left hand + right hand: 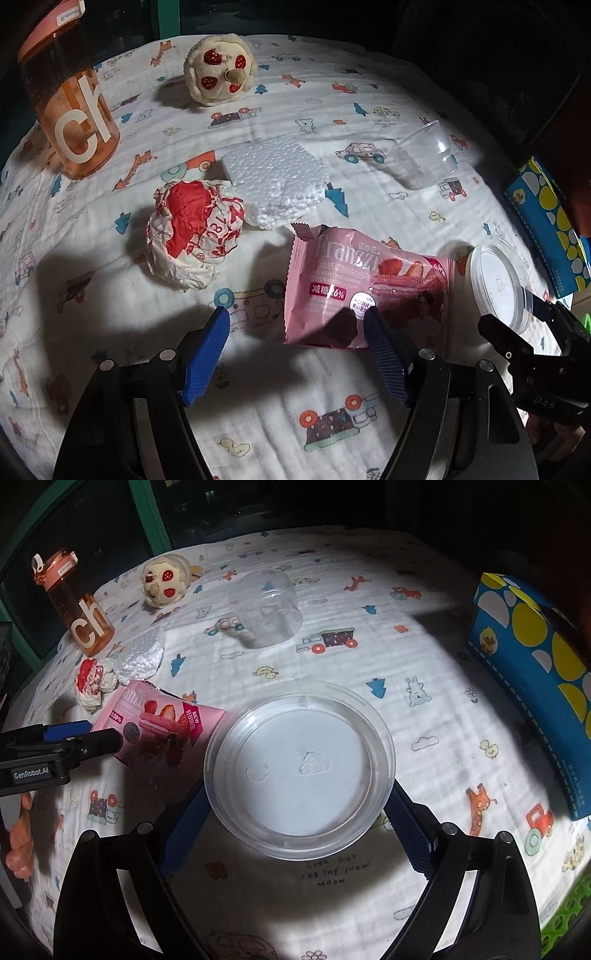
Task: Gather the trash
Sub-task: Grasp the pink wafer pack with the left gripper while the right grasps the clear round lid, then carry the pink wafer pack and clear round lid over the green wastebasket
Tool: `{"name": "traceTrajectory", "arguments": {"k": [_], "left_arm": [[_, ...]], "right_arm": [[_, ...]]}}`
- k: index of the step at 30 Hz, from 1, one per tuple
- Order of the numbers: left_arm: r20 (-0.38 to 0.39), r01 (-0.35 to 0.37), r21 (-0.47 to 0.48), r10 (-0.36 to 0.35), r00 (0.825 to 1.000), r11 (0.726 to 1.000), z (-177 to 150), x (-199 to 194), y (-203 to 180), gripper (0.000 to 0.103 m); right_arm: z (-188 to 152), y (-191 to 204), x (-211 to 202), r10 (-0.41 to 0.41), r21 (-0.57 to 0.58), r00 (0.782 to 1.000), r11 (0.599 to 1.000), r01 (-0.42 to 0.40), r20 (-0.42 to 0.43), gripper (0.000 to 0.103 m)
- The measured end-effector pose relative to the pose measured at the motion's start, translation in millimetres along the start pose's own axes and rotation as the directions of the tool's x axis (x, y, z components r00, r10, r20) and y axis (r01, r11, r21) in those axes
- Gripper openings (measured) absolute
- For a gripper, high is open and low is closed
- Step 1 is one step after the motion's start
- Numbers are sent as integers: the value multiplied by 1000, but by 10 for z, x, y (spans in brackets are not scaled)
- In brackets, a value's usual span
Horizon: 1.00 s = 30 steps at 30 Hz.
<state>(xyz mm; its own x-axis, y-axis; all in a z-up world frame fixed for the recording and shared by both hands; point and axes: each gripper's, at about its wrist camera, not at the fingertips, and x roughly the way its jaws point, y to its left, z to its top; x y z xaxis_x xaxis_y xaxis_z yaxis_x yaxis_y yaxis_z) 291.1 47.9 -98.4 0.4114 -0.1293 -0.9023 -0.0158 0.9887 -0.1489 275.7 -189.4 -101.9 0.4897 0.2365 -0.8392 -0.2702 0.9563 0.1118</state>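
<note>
Two grippers were over the cartoon-print white quilt (258, 122). My left gripper (295, 314) was spread wide, its right finger over the pink snack wrapper (365, 280), not pinching it. My right gripper (299, 805) held the round clear plastic lid (299, 764) between its blue fingers. Crumpled red-and-white paper (192, 232) lay touching the white foam chunk (277, 184).

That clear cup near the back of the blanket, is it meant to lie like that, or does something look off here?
The clear cup lies tipped on its side on the blanket, apparently empty, with no spill visible. Nearby, the white foam block has a crumbled, broken edge, and the pink snack wrapper is torn open.
</note>
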Motion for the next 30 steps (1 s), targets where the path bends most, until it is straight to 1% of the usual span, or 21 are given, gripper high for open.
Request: {"name": "traceTrajectory", "arguments": {"k": [2,6,9,14,16,17,19,20,22,24,28,30], "left_arm": [[0,18,6,-18,1000,1000,21,31,-8,72],[5,3,34,-4,1000,999,45,83,-56,71],[10,6,43,-6,1000,999,66,96,-86,66],[21,2,79,-4,1000,997,61,98,-144,53],[22,14,79,-15,1000,997,65,93,-153,44],[23,15,79,-17,1000,997,67,89,-159,43],[29,12,87,-15,999,996,69,85,-168,34],[32,12,89,-15,999,996,69,80,-167,33],[33,17,86,-20,999,996,67,71,-155,25],[30,21,79,-24,999,997,73,65,-134,19],[42,36,70,-39,998,997,75,-6,-108,12],[50,37,73,-41,998,997,65,-53,-120,11]], "right_arm": [[-3,-18,-12,-6,6,1000,1000,6,8,90],[-6,-39,-16,-4,-3,1000,1000,4,-2,91],[-5,-17,-34,-34,-27,999,999,34,5,92],[-6,-32,-56,-49,-25,999,998,49,20,94],[2,-35,-64,-50,-26,998,998,50,24,96],[7,-33,-67,-55,-30,998,998,55,26,96],[17,-42,-78,-55,-25,998,998,56,33,96],[23,-43,-83,-56,-23,998,998,57,38,96],[34,-37,-72,-59,-26,998,998,60,36,96],[39,-28,-70,-47,-27,998,998,48,33,91],[36,-50,-166,-42,-5,997,999,43,67,90],[45,-73,-237,-30,6,996,1000,29,80,90]]}}
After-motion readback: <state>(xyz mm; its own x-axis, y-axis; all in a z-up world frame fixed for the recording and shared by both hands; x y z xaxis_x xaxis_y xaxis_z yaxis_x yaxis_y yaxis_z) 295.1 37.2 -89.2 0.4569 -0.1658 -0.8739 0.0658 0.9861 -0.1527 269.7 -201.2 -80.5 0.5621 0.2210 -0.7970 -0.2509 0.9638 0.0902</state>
